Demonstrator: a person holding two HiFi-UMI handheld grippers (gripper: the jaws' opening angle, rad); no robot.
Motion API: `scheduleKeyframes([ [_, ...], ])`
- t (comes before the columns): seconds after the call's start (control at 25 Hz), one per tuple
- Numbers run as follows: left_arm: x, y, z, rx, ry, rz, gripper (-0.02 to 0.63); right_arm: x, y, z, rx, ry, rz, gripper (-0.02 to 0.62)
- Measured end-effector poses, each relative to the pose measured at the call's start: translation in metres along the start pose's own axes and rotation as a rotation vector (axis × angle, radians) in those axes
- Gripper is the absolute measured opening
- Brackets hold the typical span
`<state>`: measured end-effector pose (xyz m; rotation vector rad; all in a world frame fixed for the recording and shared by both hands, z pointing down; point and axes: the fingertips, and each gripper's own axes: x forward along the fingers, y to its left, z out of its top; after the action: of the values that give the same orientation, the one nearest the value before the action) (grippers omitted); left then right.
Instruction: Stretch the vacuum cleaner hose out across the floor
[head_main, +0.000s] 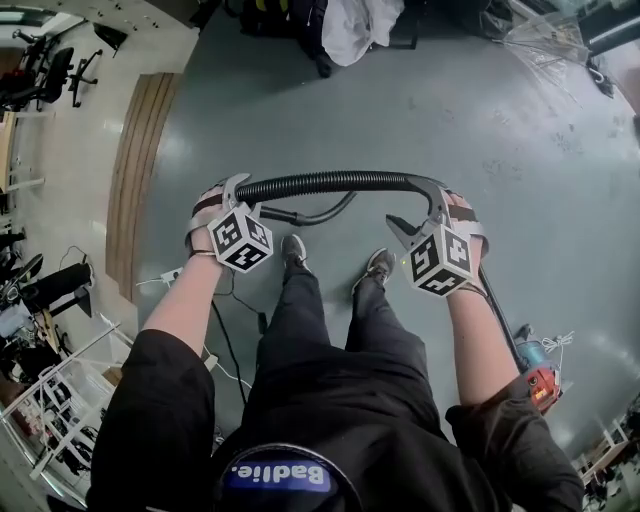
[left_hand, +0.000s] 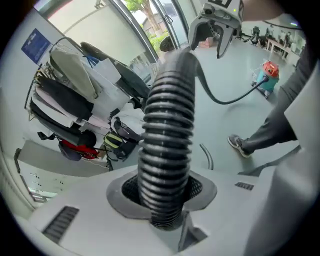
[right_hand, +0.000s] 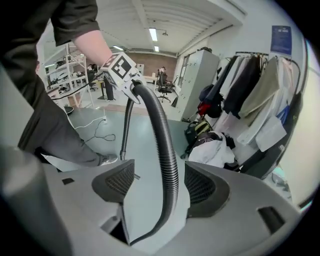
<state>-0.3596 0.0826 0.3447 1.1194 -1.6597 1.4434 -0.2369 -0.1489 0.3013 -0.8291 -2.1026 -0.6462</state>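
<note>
A black ribbed vacuum hose (head_main: 330, 181) spans between my two grippers above the grey floor. My left gripper (head_main: 237, 190) is shut on the hose (left_hand: 167, 150), its pads pressed against the ribs; that gripper also shows in the right gripper view (right_hand: 131, 87). My right gripper (head_main: 415, 205) stands open, and the hose (right_hand: 167, 150) runs between its jaws with a gap on both sides. Past the right gripper (left_hand: 212, 35) the hose trails down to the red and blue vacuum cleaner (head_main: 535, 375) (left_hand: 267, 75). A thinner black tube (right_hand: 125, 130) hangs from the left gripper to the floor.
My shoes (head_main: 293, 250) stand just below the hose. A rack of clothes and bags (right_hand: 250, 90) (left_hand: 70, 100) is on the far side. A wooden strip (head_main: 135, 170) runs along the left, and a white cable (head_main: 225, 350) lies near my left leg.
</note>
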Motion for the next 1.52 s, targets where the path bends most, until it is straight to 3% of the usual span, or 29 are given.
scheduleKeyframes([
  [0.16,-0.006,0.012,-0.036,0.076,0.082,-0.047,0.138,0.012,0.023,0.084,-0.181,-0.034,-0.004,0.314],
  [0.28,-0.009,0.007,-0.067,0.117,0.101,-0.125,0.138,0.067,0.055,0.165,-0.366,-0.041,0.024,0.318],
  [0.4,-0.014,0.000,-0.095,0.180,0.070,-0.210,0.137,0.134,0.089,0.228,-0.476,-0.023,0.098,0.337],
  [0.52,-0.024,0.011,-0.124,0.227,0.007,-0.253,0.137,0.186,0.128,0.276,-0.509,-0.002,0.181,0.337],
  [0.64,-0.035,0.038,-0.150,0.225,-0.058,-0.252,0.137,0.225,0.146,0.303,-0.425,0.034,0.199,0.333],
  [0.68,-0.037,0.048,-0.156,0.225,-0.080,-0.245,0.137,0.232,0.142,0.314,-0.383,0.031,0.171,0.259],
  [0.72,-0.036,0.057,-0.161,0.221,-0.107,-0.236,0.137,0.237,0.134,0.325,-0.354,0.027,0.136,0.109],
  [0.88,-0.019,0.096,-0.175,0.167,-0.196,-0.172,0.146,0.251,0.100,0.359,-0.321,0.026,0.062,0.107],
  [0.96,0.002,0.121,-0.192,0.119,-0.185,-0.120,0.202,0.255,0.076,0.365,-0.283,0.030,0.038,0.107],
  [1.04,0.027,0.147,-0.212,0.015,-0.171,-0.085,0.256,0.257,0.048,0.364,-0.227,0.033,0.020,0.107],
  [1.24,0.085,0.196,-0.264,-0.211,-0.100,0.011,0.307,0.256,-0.021,0.358,-0.012,-0.009,0.005,0.108],
  [1.4,0.128,0.210,-0.306,-0.373,-0.052,0.006,0.312,0.255,-0.053,0.360,0.067,-0.052,0.030,0.107],
  [1.52,0.149,0.211,-0.312,-0.414,-0.080,-0.027,0.327,0.255,-0.074,0.368,0.144,-0.094,0.039,0.109],
])
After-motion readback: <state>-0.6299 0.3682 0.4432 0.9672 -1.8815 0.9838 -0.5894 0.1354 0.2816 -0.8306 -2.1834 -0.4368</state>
